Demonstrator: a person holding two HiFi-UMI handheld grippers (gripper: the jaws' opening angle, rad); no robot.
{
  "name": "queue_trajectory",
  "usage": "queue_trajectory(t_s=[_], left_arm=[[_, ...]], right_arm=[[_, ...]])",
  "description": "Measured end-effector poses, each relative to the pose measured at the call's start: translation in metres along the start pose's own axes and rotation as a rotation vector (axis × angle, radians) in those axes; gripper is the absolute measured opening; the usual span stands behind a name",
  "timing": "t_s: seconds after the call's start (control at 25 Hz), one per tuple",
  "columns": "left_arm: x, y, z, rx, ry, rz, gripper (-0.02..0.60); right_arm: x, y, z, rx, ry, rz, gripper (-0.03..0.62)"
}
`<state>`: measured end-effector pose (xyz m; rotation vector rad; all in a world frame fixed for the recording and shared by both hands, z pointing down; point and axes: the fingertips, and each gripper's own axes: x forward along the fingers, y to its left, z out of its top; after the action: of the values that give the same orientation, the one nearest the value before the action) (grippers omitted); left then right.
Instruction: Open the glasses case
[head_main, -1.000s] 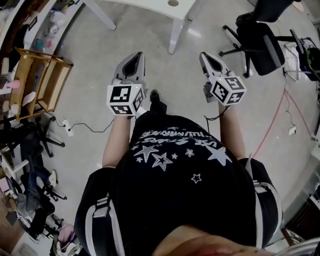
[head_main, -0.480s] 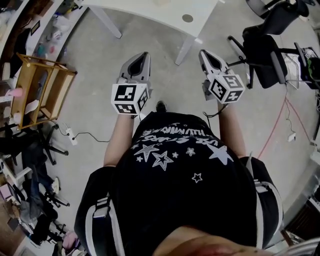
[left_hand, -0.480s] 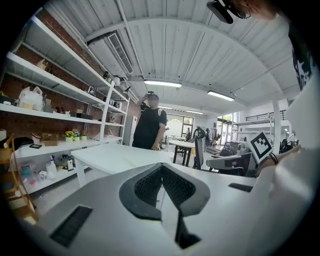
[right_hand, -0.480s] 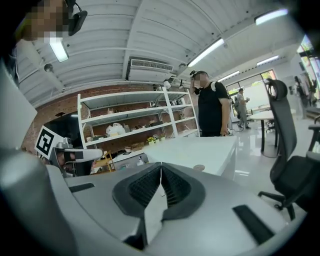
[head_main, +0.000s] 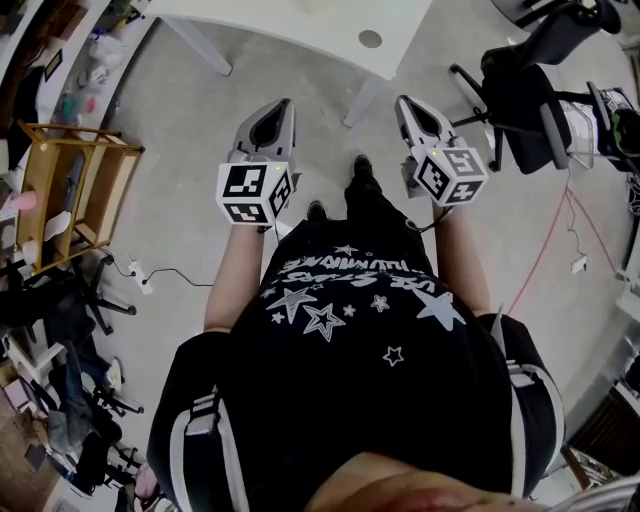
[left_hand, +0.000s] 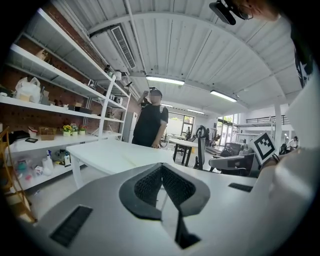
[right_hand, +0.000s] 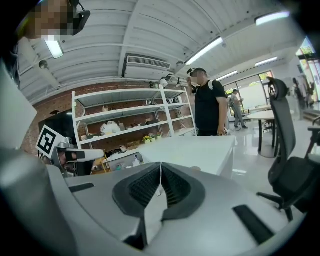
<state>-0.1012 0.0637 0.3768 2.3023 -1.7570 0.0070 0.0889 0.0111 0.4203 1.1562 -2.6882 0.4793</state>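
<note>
Head view: you stand on the grey floor (head_main: 180, 130) before a white desk (head_main: 300, 25), with one claw held out in front of you in each hand.
Left claw (head_main: 284, 104): its tip points toward the desk edge. The marker cube (head_main: 252, 193) sits at its rear, above your forearm.
Left claw state: in the left gripper view the ribbed pads (left_hand: 150, 185) meet at the tip. The jaws are narrow, pressed together, with nothing between them.
Right claw (head_main: 403, 101): it is held level with the left and well apart from it, and its tip is near the desk leg (head_main: 362, 102).
Right claw state: in the right gripper view the jaws are closed pad to pad and grip nothing.
Glasses case: no view shows it, so you cannot tell where it lies. The stretch of desk top seen past both claws is plain white.
Your feet: one dark shoe (head_main: 362, 170) shows on the floor between the two claws.
Office chair (head_main: 525, 95): black, on the floor to your right, beside the desk.
Wooden rack (head_main: 75, 180): to your left, with a cable (head_main: 175, 268) trailing on the floor near it.
Beyond the desk: a person in a black shirt (left_hand: 151, 122) stands at its far side. White wall shelves (left_hand: 55, 75) carry small items.
</note>
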Motion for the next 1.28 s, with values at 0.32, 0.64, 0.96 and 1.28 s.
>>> queue_trajectory(t_s=[0.32, 0.64, 0.96, 1.28], left_arm=[[0.058, 0.011, 0.017, -0.012, -0.005, 0.088, 0.012], [0.129, 0.016, 0.038, -0.004, -0.035, 0.184, 0.012], [0.152, 0.028, 0.04, -0.003, -0.035, 0.311, 0.012], [0.159, 0.044, 0.033, -0.026, -0.013, 0.351, 0.012]], right_arm=[[0.059, -0.048, 0.032, -0.008, 0.006, 0.102, 0.009], [0.119, -0.105, 0.059, -0.051, 0.034, 0.207, 0.009], [0.159, -0.121, 0.064, -0.096, 0.079, 0.326, 0.009], [0.19, -0.103, 0.055, -0.114, 0.125, 0.379, 0.009]])
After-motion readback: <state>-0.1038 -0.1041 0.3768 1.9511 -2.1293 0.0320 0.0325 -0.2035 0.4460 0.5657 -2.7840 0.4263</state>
